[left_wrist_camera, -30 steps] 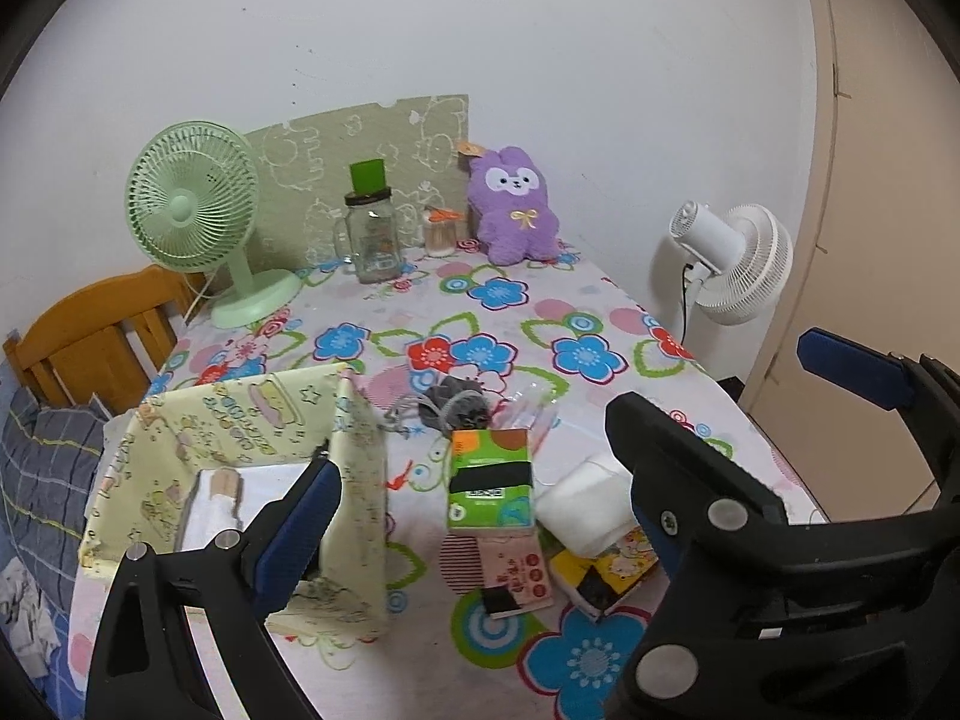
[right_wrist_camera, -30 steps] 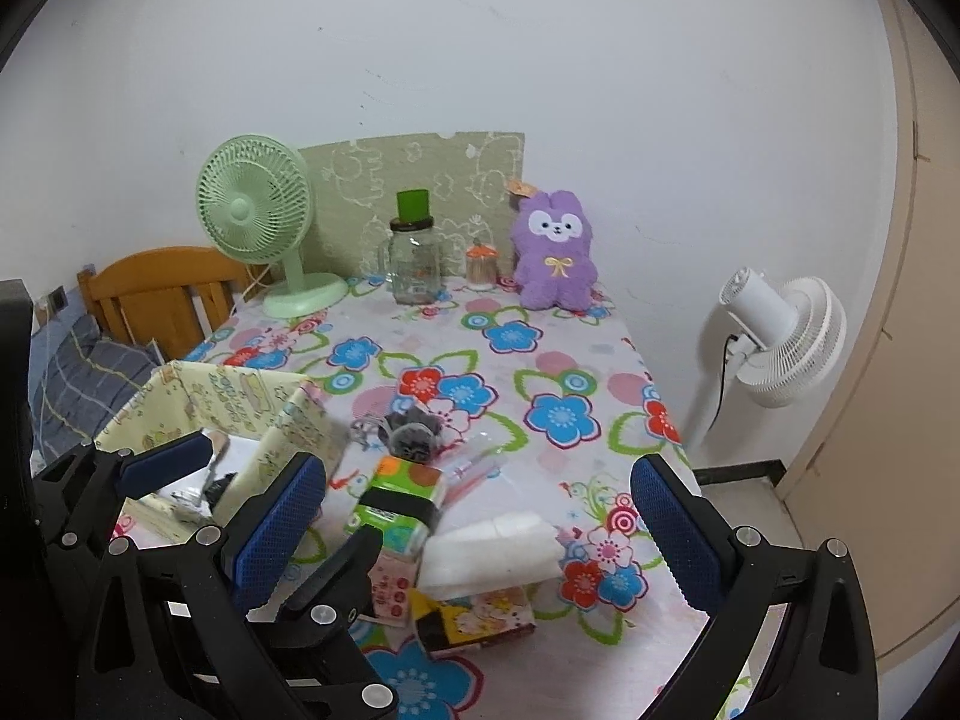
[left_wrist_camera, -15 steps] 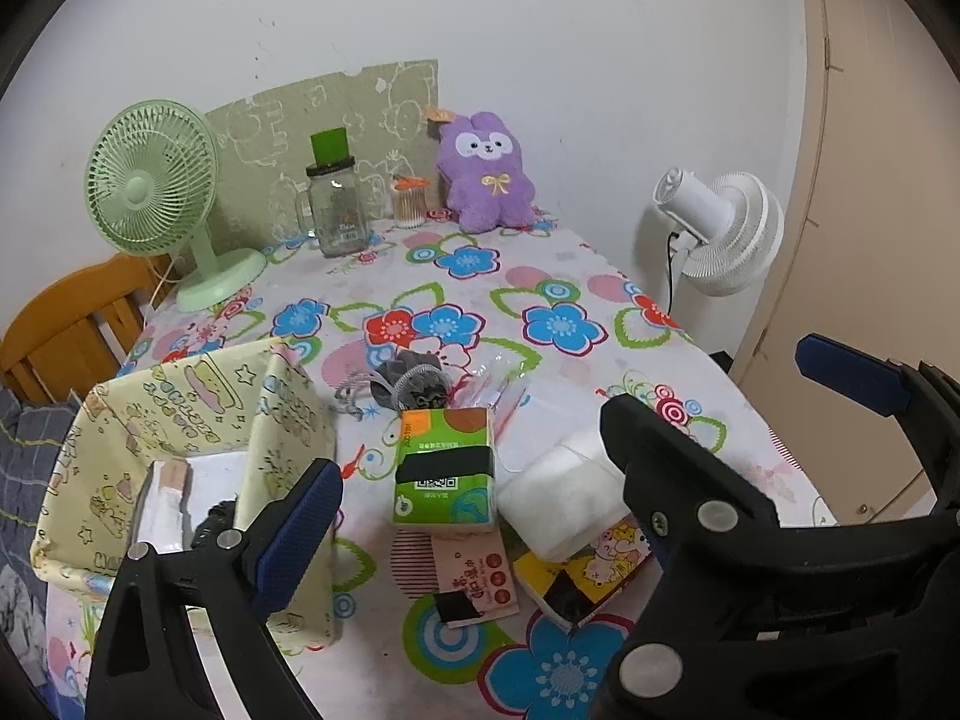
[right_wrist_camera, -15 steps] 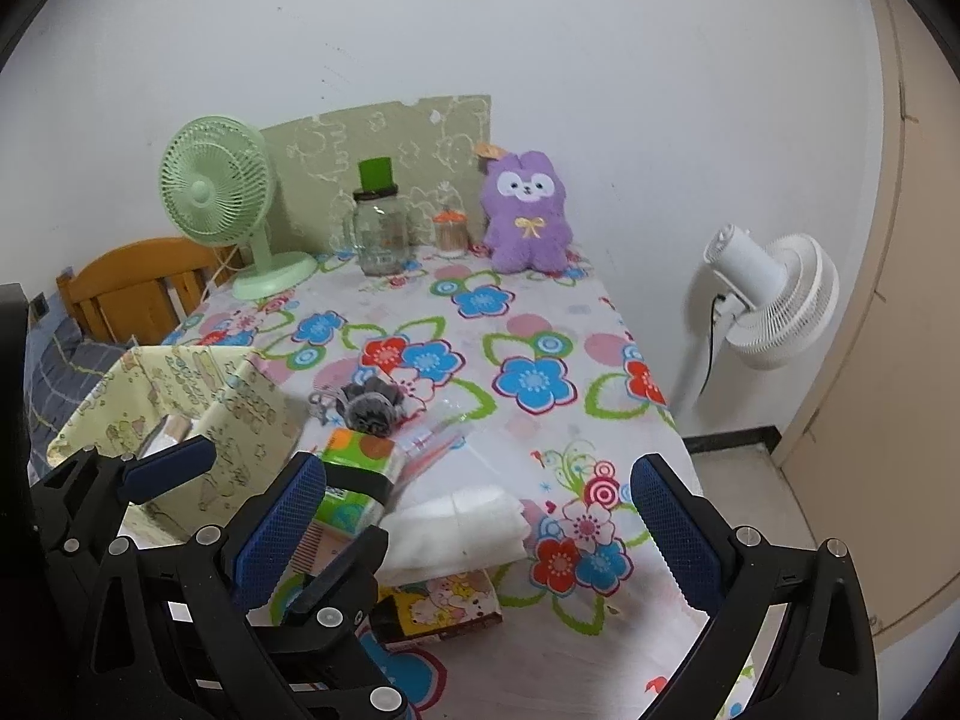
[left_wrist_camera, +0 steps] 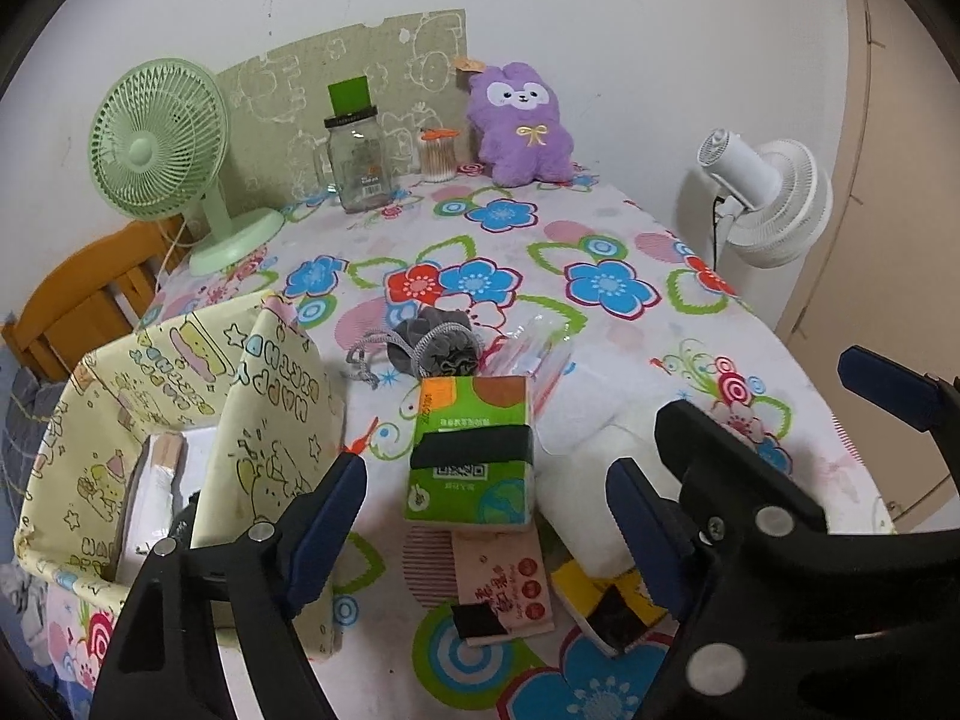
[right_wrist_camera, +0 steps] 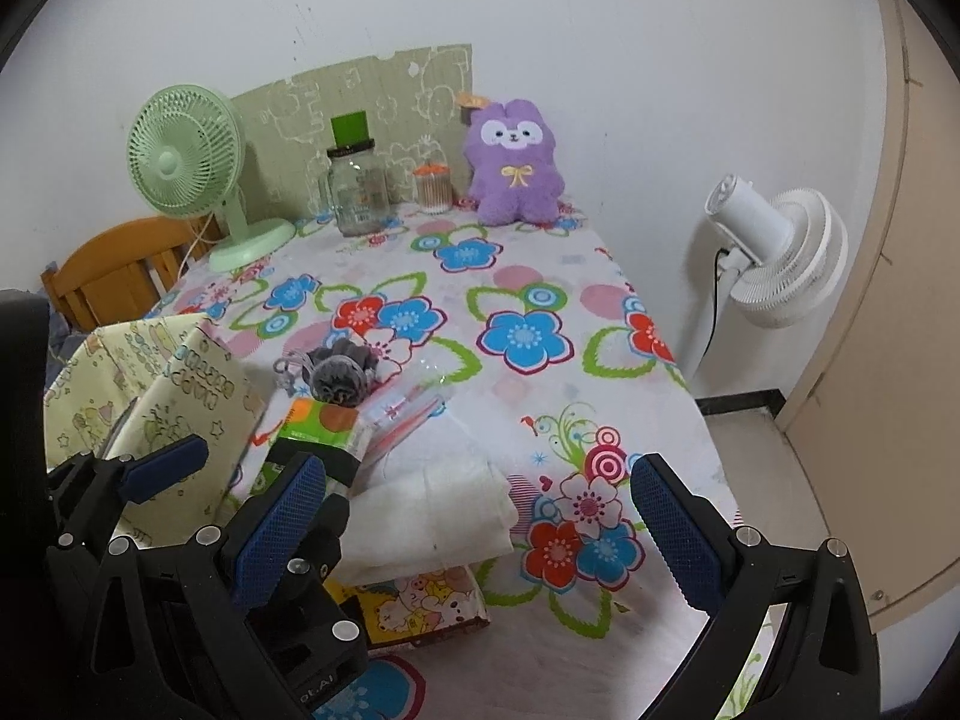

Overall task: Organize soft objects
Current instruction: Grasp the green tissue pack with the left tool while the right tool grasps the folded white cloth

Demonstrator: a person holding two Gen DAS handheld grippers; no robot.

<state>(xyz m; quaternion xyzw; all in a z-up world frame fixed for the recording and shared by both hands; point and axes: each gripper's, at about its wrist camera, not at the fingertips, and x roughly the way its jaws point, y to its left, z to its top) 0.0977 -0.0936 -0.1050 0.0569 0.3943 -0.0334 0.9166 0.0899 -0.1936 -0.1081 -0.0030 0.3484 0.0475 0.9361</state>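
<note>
Both views closer and lower than a second ago. Left gripper (left_wrist_camera: 480, 516) and right gripper (right_wrist_camera: 474, 522) wide open, empty, over green tissue pack (left_wrist_camera: 471, 450) and white cloth (right_wrist_camera: 432, 510) on tabletop (right_wrist_camera: 540, 276). Nothing moved yet; yellow fabric bin (left_wrist_camera: 120, 420) just left of the pack, likely destination.

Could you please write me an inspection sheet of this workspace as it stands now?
Surface: table under a flowered cloth.
Job's things: green tissue pack, white folded cloth, grey pouf and purple plush lie out; yellow fabric bin at the left edge, open.
Clutter: glass jar, cotton swab pot, pink packet, yellow packet, clear pouch.
Grippers: left gripper over the tissue pack, right gripper over the cloth; both jaws open, empty.
Cables: black lead on the white fan; pale cord at the green fan.
Surroundings: wooden chair, wall, beige door.
</note>
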